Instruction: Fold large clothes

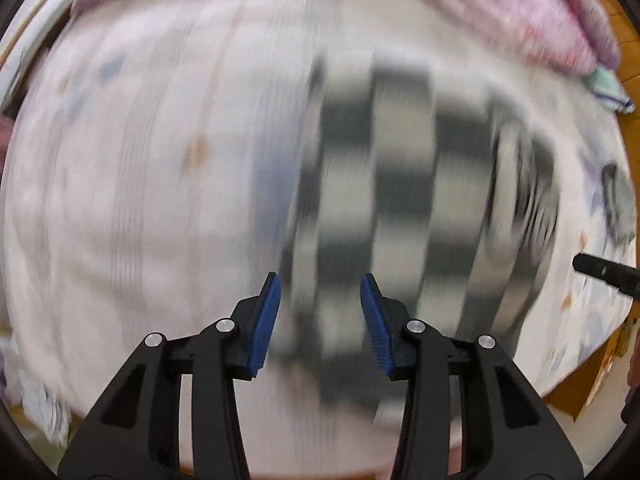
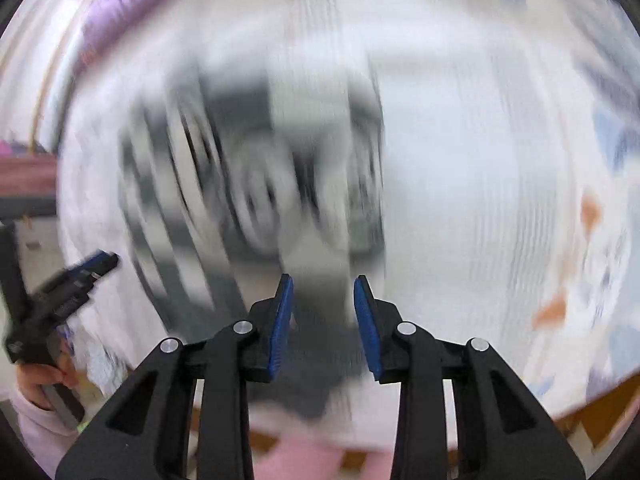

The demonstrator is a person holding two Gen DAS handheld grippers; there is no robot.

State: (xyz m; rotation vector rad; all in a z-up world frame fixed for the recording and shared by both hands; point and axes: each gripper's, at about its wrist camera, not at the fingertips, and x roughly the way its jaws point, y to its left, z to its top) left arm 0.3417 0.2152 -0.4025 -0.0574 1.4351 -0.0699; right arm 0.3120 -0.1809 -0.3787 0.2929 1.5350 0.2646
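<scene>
Hovering with both jaws spread and empty over soft, limp black-and-white checked garment (image 1: 404,200) at frame centre; best pinched along an edge.

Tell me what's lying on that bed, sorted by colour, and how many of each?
Black-and-white checked garment: 1
Pink and purple bedding heaped at the far edge: 1
Small pale green cloth: 1
White printed bedsheet underneath: 1
Total: 4; the pictures are blurred, so smaller things may go unseen.
</scene>
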